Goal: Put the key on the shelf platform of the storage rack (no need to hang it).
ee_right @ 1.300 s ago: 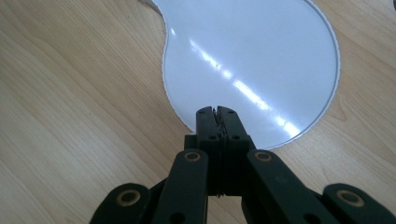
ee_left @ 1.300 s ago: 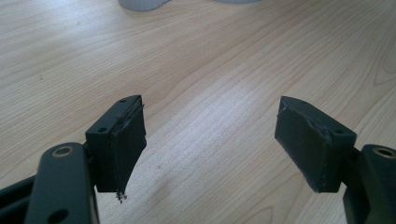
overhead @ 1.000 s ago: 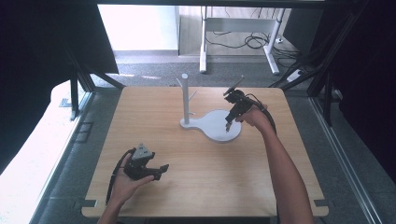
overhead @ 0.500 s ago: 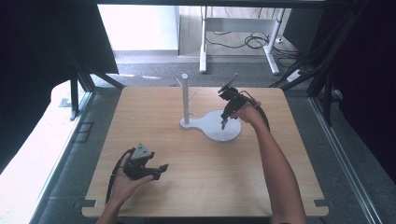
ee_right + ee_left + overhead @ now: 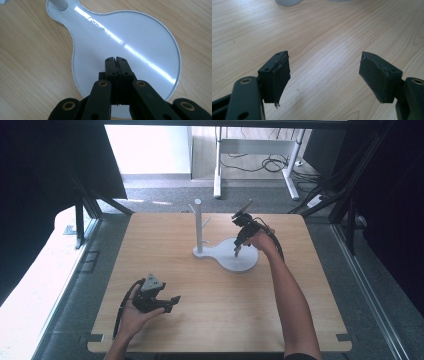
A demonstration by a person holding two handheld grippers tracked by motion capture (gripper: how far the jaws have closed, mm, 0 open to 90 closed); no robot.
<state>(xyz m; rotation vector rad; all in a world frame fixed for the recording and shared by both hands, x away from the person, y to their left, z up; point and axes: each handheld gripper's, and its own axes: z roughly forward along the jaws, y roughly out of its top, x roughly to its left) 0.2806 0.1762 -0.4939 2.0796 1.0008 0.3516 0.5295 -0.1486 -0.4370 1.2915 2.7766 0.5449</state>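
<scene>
White stand base (image 5: 140,35) is hovered over by the right gripper (image 5: 116,59), its jaws pressed together on nothing. Well apart, the left gripper (image 5: 324,72) is held wide open above the wooden table (image 5: 332,30).

The right gripper (image 5: 236,251) has come down and drawn in toward the white stand (image 5: 227,255). Earlier it was held up beyond the far right edge of the stand's round base; now its closed fingers (image 5: 116,62) point down over that base, near its middle, to the right of the post. The forearm has followed it inward.
</scene>
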